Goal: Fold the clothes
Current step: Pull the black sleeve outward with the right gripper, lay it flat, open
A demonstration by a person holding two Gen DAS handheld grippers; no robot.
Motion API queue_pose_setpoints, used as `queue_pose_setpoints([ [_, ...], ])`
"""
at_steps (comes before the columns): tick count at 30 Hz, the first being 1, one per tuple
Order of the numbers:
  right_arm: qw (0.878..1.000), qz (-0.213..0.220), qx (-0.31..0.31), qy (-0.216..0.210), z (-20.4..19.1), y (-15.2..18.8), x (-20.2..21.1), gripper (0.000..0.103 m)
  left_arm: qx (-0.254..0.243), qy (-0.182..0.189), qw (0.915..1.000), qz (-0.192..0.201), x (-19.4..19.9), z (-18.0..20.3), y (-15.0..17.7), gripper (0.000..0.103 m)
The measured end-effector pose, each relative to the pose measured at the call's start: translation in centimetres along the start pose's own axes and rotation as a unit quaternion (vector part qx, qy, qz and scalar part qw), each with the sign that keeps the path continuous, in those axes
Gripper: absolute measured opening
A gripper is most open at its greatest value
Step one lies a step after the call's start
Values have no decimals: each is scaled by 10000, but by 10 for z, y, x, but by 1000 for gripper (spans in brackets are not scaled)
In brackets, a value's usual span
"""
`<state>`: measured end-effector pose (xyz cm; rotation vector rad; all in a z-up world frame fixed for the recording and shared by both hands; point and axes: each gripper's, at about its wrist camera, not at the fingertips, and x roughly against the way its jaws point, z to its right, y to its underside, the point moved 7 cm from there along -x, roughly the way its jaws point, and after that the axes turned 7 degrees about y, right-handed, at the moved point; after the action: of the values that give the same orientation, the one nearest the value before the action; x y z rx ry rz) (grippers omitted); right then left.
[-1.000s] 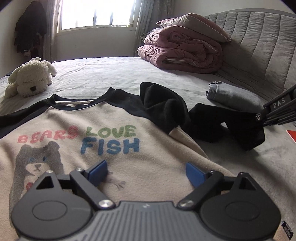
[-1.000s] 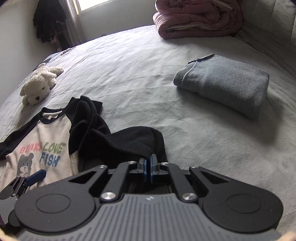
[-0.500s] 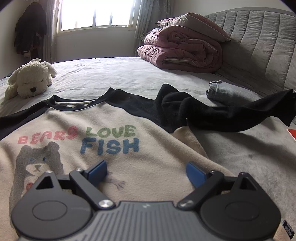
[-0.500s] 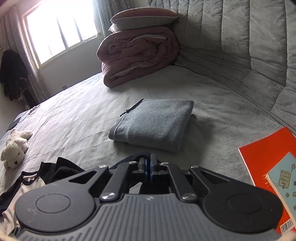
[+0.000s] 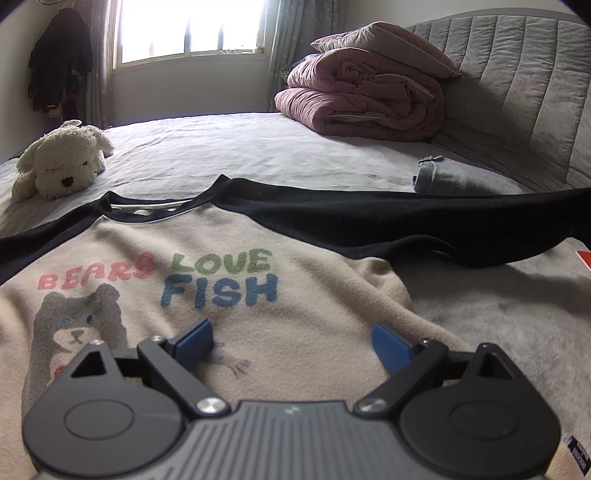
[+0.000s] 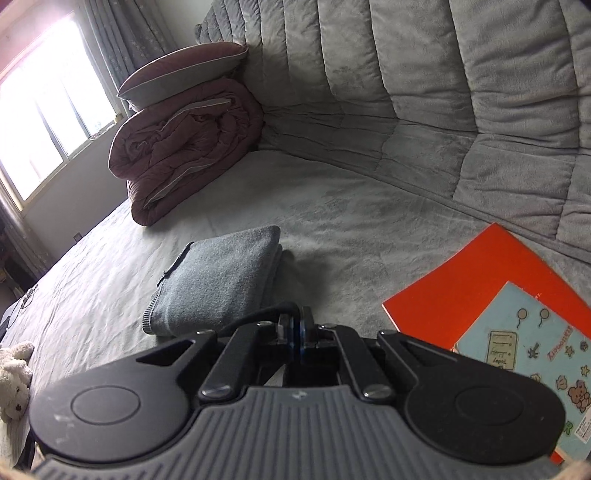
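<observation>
**Two grippers, one sleeve drawn out across the bed**

Two black two-finger grippers work over a cream fleece sweatshirt with black raglan sleeves [image 5: 258,306], which lies face up on the grey bed cover [image 5: 229,147]. Its chest print reads "BEARS LOVE FISH" beside a grey bear. The left gripper [image 5: 293,341] hangs low over the lower front of the sweatshirt with its jaws wide apart and nothing between the blue pads [image 5: 195,341]; whether they touch the fleece cannot be told.

One black sleeve [image 5: 424,225] stretches in a taut band from the shoulder off toward the right edge of the left wrist view, lifted a little above the bed, with a shadow under it. In the right wrist view the right gripper [image 6: 297,334] has its jaws closed tight on a fold of that black fabric, a dark edge of which shows just ahead of the fingertips.

Beyond the right gripper a folded blue-grey knitted garment [image 6: 221,280] lies flat on the cover. To its right lies a red-orange book [image 6: 480,284], with a pale blue booklet bearing cartoon stickers [image 6: 524,343] on top of it. A rolled dusty-pink quilt [image 5: 365,96] with a pillow [image 5: 384,48] on top sits against the grey padded headboard [image 5: 517,74]. A cream plush dog [image 5: 61,158] lies near the far left of the bed, below the bright window [image 5: 192,29]
</observation>
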<state>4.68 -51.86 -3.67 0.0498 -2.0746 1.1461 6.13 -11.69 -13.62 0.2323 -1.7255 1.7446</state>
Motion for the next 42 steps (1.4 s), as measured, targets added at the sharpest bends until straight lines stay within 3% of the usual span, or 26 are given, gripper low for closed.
queue_pose_setpoints([
  [6, 9990, -417, 113, 73, -2, -9, -27, 2, -94, -88, 9999, -73, -1, 2, -1, 95],
  [11, 9939, -895, 581, 266, -12, -22, -78, 4, -118, -104, 9998, -98, -1, 3, -1, 95],
  [14, 9880, -874, 1169, 496, -20, -28, -97, 17, -119, -107, 9998, -114, -1, 3, -2, 95],
  [17, 9849, -759, 1370, 741, -13, -30, -102, 22, -115, -110, 9998, -119, -1, 4, -2, 95],
  [19, 9868, -630, 1251, 812, -5, -34, -99, 39, -122, -116, 9998, -132, -1, 4, -3, 95],
  [20, 9877, -568, 1189, 844, 0, -36, -98, 42, -124, -116, 9998, -142, -2, 4, -3, 95],
  [25, 9929, -624, 724, 707, 14, -34, -89, 44, -174, -120, 9995, -231, -4, 4, -7, 96],
  [32, 9975, -684, -139, 111, 9, -23, -66, 45, -304, -137, 9991, -280, -5, 8, -23, 95],
  [42, 9859, -767, -1449, -330, 16, 10, -55, 45, -801, 384, 9960, 91, -15, 50, -61, 88],
])
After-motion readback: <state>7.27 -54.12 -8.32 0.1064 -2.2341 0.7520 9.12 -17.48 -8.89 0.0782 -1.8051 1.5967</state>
